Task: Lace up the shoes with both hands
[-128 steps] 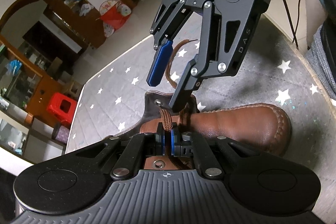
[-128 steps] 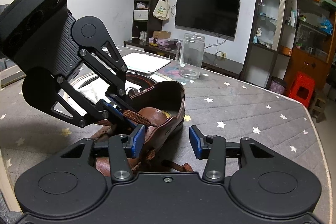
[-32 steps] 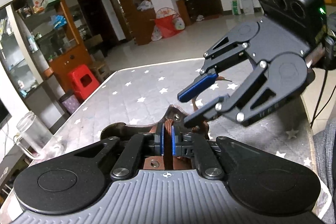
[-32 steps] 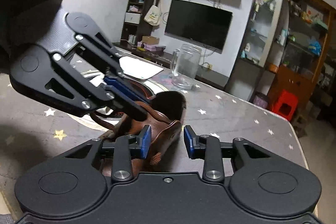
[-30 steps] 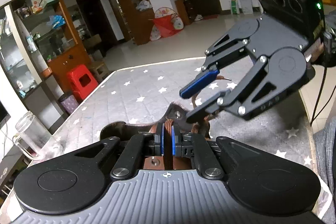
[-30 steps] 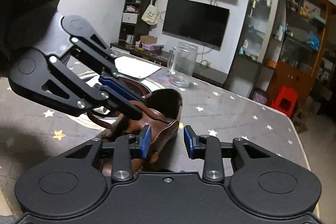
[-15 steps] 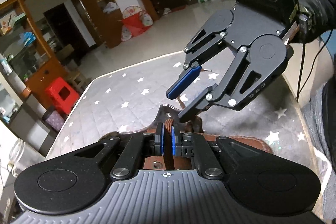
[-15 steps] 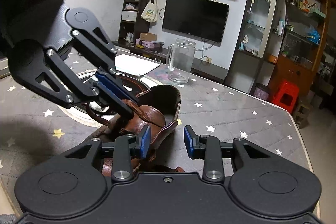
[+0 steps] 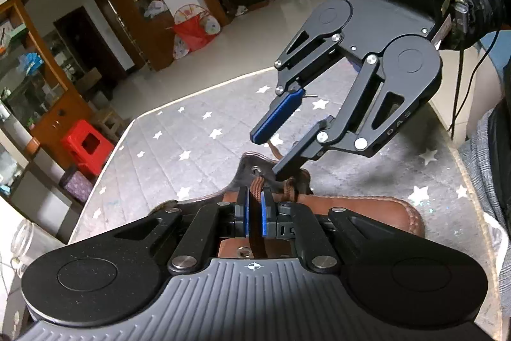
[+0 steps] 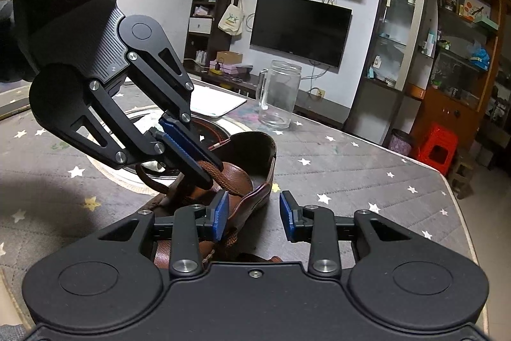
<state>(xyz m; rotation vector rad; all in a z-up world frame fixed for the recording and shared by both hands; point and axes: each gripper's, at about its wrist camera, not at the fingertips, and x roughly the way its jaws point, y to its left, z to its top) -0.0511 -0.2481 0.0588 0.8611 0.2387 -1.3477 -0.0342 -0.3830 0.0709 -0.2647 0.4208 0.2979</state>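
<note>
Brown shoe (image 9: pixel 367 210) sits on your desk (image 9: pixel 179 149). Left gripper (image 9: pixel 254 214) pinches the lace (image 9: pixel 257 186) taut, keeping it off the eyelet; right gripper (image 10: pixel 252 210) hangs spread, empty, just over the tongue.

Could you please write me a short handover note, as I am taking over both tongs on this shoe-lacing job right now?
Left tongs: shut on the brown lace, pinching it just above the shoe's tongue.
Right tongs: open, holding nothing, hovering over the shoe's laced front, one blue pad close beside the lace.
Shoe: brown leather, resting on the starred table cover; one metal eyelet near the top shows empty.
Done: the lace is crossed through the lower part and one strand is secured.
Left: take the free lace with the right tongs, probably thread the top eyelets, then tighten. How many eyelets remain cannot be told.
</note>
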